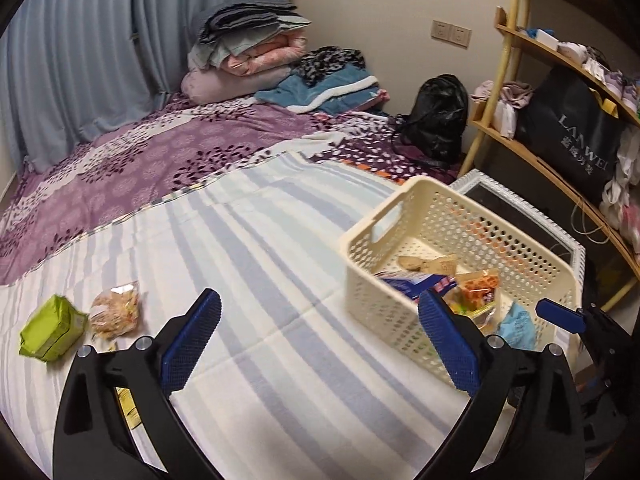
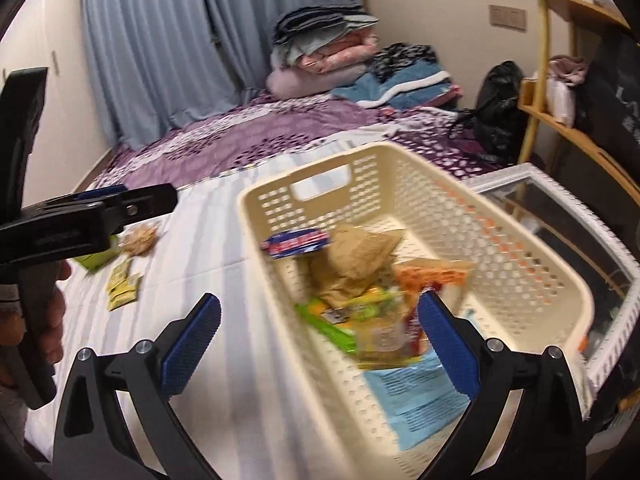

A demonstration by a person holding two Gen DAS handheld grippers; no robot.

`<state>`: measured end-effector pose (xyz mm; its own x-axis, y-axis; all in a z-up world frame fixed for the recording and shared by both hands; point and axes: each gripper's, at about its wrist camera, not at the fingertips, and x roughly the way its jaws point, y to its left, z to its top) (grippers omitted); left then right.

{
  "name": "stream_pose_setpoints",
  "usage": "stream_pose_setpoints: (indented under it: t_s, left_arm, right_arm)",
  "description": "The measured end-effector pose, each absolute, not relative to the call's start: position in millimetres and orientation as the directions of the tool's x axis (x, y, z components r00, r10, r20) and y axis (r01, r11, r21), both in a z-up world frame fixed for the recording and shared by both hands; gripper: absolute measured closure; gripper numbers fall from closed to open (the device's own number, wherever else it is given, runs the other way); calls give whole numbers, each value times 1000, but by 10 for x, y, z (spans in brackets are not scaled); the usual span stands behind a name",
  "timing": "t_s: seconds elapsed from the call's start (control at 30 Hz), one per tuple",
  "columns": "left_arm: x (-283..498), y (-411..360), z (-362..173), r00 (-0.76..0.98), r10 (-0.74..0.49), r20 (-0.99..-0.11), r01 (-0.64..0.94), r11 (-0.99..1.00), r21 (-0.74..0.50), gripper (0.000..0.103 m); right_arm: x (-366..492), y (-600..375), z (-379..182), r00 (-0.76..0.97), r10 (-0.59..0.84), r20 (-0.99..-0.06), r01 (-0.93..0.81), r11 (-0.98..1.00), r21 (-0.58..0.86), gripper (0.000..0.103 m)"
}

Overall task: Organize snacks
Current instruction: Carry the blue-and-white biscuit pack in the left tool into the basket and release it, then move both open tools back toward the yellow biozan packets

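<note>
— What's nearest you?

— The left gripper [image 1: 320,340], its ridged blue pads spread wide over the striped bed sheet [image 1: 248,248], holding nothing. The right gripper [image 2: 320,340] is just as wide and bare, hanging above the near end of the cream perforated plastic basket [image 2: 532,276].

— And the snacks?

— Some lie in the basket: a flat pale-blue packet [image 2: 416,400] closest, then a glossy yellow-and-red bag [image 2: 380,328], a crinkled brown paper pouch [image 2: 356,260] and a blue-and-red packet [image 2: 296,244]. Others lie loose on the sheet to the left: small yellow sachets [image 2: 122,286], a blocky lime-green pack [image 1: 50,334] and, touching it, a clear bag of pale crackers [image 1: 116,312].

— Farther back?

— A purple floral bedspread [image 1: 140,160], a black bin bag [image 1: 438,116], folded quilts [image 1: 248,48] piled against pleated blue curtains [image 1: 80,60], and a curved bamboo shelf [image 1: 532,152] on the right.
</note>
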<state>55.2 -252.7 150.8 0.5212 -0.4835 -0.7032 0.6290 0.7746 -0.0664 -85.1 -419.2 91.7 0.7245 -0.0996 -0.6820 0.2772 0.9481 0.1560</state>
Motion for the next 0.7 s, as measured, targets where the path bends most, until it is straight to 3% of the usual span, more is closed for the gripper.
stream_pose_setpoints:
  t_s: [0.43, 0.7]
  left_arm:
    - [853, -1574, 1344, 604, -317, -731, 441, 897, -25, 3]
    - [1015, -949, 1267, 607, -279, -744, 359, 932, -56, 3]
  right_arm:
    - [-461, -3427, 943, 724, 40, -688, 82, 986, 143, 5]
    - [-276, -3100, 824, 681, 115, -723, 23, 984, 178, 5]
